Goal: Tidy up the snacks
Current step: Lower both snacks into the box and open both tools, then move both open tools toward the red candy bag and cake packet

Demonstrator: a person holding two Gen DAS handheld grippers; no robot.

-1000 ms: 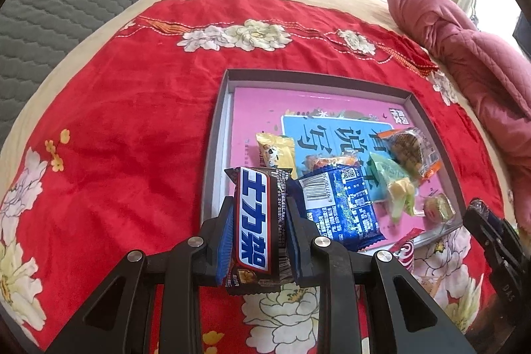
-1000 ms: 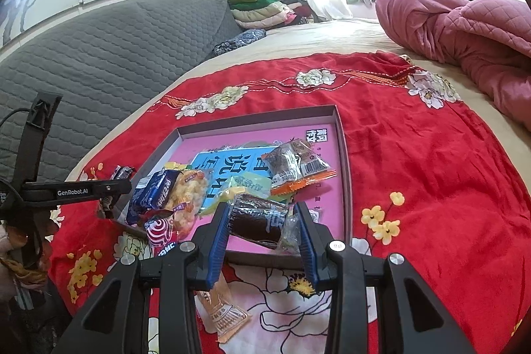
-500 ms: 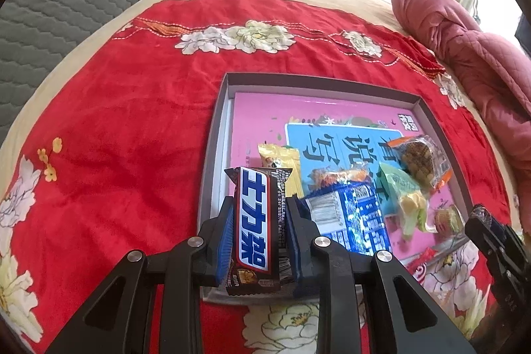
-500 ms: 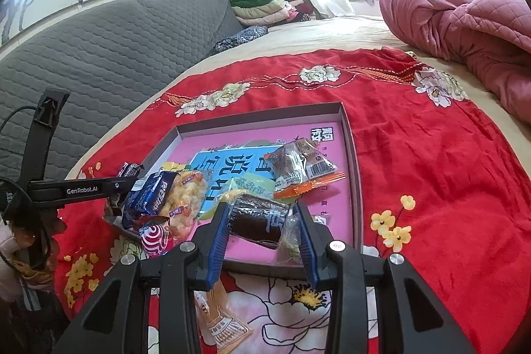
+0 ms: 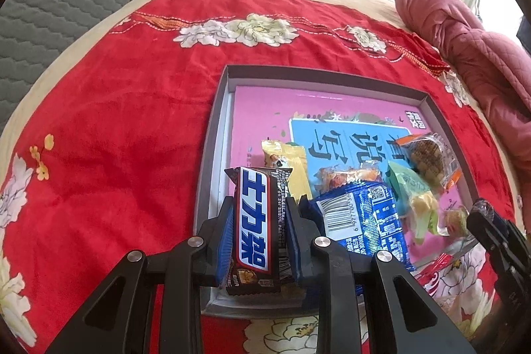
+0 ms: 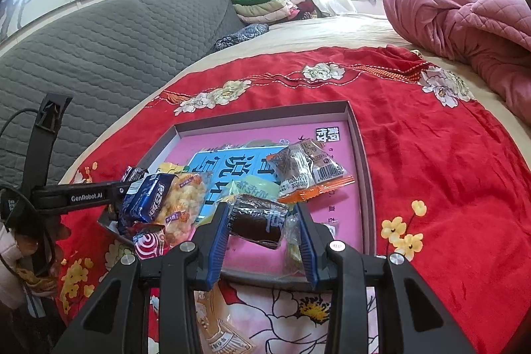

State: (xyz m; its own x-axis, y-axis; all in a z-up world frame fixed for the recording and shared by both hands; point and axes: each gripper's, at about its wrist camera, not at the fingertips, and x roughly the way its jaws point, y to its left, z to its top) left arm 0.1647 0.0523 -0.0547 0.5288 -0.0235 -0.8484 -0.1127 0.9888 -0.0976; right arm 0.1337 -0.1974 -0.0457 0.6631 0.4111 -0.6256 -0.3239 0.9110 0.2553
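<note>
My left gripper (image 5: pixel 257 211) is shut on a brown chocolate bar (image 5: pixel 255 221) with a blue and white label, held over the near left corner of the grey tray (image 5: pixel 212 155). The tray has a pink floor and holds several snacks, among them a blue wafer pack (image 5: pixel 361 221) and a yellow pack (image 5: pixel 285 155). In the right wrist view my right gripper (image 6: pixel 265 219) is shut on a dark brown cake in clear wrap (image 6: pixel 257 219), just above the near edge of the tray (image 6: pixel 360 155). The left gripper (image 6: pixel 127 184) shows at the tray's left side.
The tray lies on a red flowered cloth (image 5: pixel 116 138) on a bed. A snack packet (image 6: pixel 219 334) lies on the cloth under my right gripper, and a red swirl candy (image 6: pixel 147 243) sits by the tray's corner. A pink quilt (image 6: pixel 464 32) is bunched at the right, a grey headboard (image 6: pixel 99 48) at the left.
Both views have crept forward over the tray. The chocolate bar now hangs over the tray's near left corner instead of the cloth. Both grips are unchanged.
</note>
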